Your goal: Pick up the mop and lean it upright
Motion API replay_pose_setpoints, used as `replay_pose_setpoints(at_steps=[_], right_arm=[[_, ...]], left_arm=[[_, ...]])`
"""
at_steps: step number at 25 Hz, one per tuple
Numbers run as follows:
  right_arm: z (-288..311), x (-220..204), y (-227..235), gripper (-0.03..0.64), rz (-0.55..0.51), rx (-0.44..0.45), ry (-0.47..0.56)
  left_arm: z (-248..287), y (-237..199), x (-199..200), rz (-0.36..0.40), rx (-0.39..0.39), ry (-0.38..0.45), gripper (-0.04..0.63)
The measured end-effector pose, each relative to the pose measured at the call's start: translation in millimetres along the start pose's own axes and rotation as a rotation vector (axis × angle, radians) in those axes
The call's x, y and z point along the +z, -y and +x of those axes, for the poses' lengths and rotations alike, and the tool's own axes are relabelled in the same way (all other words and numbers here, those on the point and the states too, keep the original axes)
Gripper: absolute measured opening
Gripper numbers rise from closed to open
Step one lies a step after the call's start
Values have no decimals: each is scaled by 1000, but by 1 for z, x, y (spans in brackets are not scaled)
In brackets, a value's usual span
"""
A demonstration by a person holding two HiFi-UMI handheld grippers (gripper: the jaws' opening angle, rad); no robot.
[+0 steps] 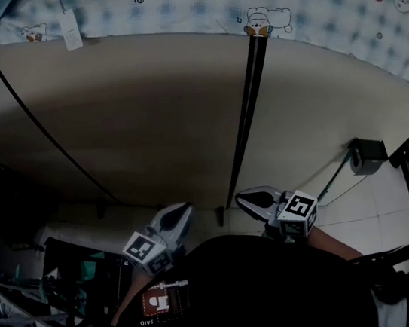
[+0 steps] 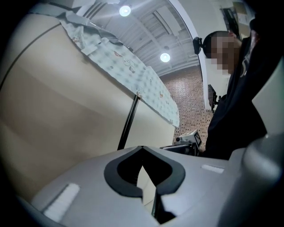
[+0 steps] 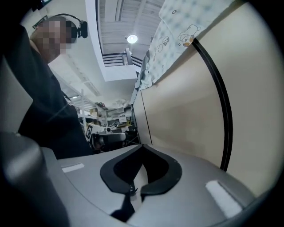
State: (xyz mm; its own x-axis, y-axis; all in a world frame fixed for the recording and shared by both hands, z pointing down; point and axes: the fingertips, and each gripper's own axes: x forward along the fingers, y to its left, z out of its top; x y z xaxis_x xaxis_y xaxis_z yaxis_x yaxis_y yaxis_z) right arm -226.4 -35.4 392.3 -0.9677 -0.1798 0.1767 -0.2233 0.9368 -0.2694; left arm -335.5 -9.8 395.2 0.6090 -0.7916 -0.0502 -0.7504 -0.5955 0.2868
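Head view: both grippers held low and close to the person's dark top (image 1: 239, 291), pointing at a large beige upright panel (image 1: 144, 114).

Left gripper (image 1: 183, 211), with its marker cube (image 1: 145, 250) behind the jaws: jaws pressed together. The left gripper view confirms the tips meet with nothing between them (image 2: 142, 150).

Right gripper (image 1: 243, 197), with its marker cube (image 1: 301, 211) behind the jaws: jaws also pressed together. In the right gripper view the dark pads close tip to tip and are empty (image 3: 142, 147).

Mop: a long thin black pole with a tan cap at its top end (image 1: 247, 114) leans upright against the beige panel.
- Stands ahead of both grippers, in line with the gap between the two jaw sets, apart from each.
- Left gripper view: pole (image 2: 128, 122) rises beyond the jaw tips, slightly to their left.
- Right gripper view: pole (image 3: 220, 102) runs down well to the right of the jaws.
- Mop head cannot be made out; the pole's foot drops out of sight near the jaw tips.

Pale blue checked cloth with cartoon animal prints (image 1: 188, 1) lies over the panel's top edge, beyond the pole's cap.

Dark grey box with a cable (image 1: 367, 154) sits on the pale tiled floor (image 1: 363, 207), off to the right of the right jaws.
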Motion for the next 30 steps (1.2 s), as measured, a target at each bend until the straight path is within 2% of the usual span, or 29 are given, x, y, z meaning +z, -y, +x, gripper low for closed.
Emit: replay_pose_setpoints(at_steps=[3,9,13,16,18,24,30], right_arm=[[-1,1,0,14,5,-6,15],[-2,2,-10,14,-15,-65,-20],[-7,2,-6,14,21,-132,-15],[-8,-6,-7,14,19,-145,-38],[-15,-8,-5,14,14,-153,-45],[-61,-3,20,14,10,-163,-14],[-154,-15,66,14,2,-118,8]], left_arm=[[2,0,1,-16,7,3,-3],[9,5,9,-58,-85,23,-3],[10,0,-1,-62,-131,-22,-3],[18,-2,-5,-72,-167,-36,-3],[25,1,-6,-80,-167,-23,-3],[54,33,-13,-44,-171,-37,-3],[122,93,-33,37,-114,-49,-3]])
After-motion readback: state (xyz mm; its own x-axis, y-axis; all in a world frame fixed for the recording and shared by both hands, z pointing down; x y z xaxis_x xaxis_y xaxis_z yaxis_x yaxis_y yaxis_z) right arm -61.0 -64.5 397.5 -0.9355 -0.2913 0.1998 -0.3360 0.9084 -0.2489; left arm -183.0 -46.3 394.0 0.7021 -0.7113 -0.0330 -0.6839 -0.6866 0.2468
